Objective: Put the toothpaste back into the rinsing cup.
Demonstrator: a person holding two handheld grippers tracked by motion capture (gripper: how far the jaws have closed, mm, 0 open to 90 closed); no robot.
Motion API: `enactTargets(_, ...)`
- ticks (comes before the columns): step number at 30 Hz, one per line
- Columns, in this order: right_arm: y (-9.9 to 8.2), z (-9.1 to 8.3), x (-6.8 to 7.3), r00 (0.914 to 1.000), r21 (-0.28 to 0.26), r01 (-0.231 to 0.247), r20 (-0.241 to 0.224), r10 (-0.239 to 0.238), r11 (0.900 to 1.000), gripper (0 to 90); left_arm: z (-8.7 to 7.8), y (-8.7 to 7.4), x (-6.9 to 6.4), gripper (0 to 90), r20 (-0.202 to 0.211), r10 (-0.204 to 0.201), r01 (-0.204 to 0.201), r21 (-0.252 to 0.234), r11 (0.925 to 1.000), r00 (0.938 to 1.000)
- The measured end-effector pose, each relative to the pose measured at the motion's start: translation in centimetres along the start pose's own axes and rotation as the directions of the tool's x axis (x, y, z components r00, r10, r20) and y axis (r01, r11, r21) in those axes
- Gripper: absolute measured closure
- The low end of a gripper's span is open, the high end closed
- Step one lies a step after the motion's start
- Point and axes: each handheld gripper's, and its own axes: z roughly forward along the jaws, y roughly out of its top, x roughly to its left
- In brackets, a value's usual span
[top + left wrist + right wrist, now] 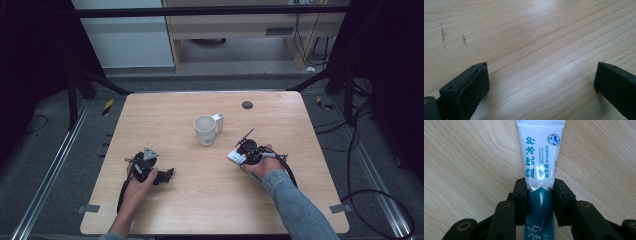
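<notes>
Pale wood grain covers the one desk (pixel 200 200), and on it stand or lie few things: one white mug (pixel 205 130), one tube (pixel 541 157), two grippers, and one small dark disc (pixel 247 105) near the far edge. The mug stands upright around the middle of the desk, its handle turned to the right. The left gripper (pixel 165 176) rests at the near left in a hand, well apart from the mug. The right gripper (pixel 239 151) lies at the near right, just right of and nearer than the mug, with a denim sleeve (pixel 295 205) behind it.

The high view gives the layout but shows the tube as a small white patch under the right gripper. The right gripper view shows it plainly: a white tube with teal lettering and a teal lower part, lying flat on the desk and pointing away, with the two black fingers (pixel 520 195) pressed against its sides where white meets teal. They grip the tube. The left gripper view shows what the high view cannot settle: its fingers (pixel 471 85) stand wide apart over bare wood, with nothing between them, and two faint dark smudges (pixel 442 36) mark the grain at far left.
</notes>
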Motion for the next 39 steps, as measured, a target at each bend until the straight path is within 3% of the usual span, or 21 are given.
enactTargets(18,0.0,-0.6,-0.1,0.9999,-0.013,-0.012,-0.002,0.012,0.9998,77.4,0.0,0.0,0.0,0.0,0.0,0.001,-0.001,0.001,1.0,1.0)
enactTargets(24,0.0,-0.9,-0.6,0.999,-0.016,-0.035,-0.028,0.034,0.9993,78.3,0.0,0.0,0.0,0.0,0.0,0.001,-0.001,0.001,1.0,1.0)
enactTargets(35,0.5,-3.5,-2.3,0.994,-0.091,-0.103,-0.047,0.099,0.9906,78.6,0.0,0.0,0.0,0.0,0.001,0.001,-0.001,0.001,1.0,1.0)
enactTargets(39,0.9,-4.6,-2.8,0.9941,-0.122,-0.104,-0.044,0.099,0.9871,78.6,0.0,0.0,0.0,0.0,0.001,0.002,-0.002,0.001,1.0,1.0)
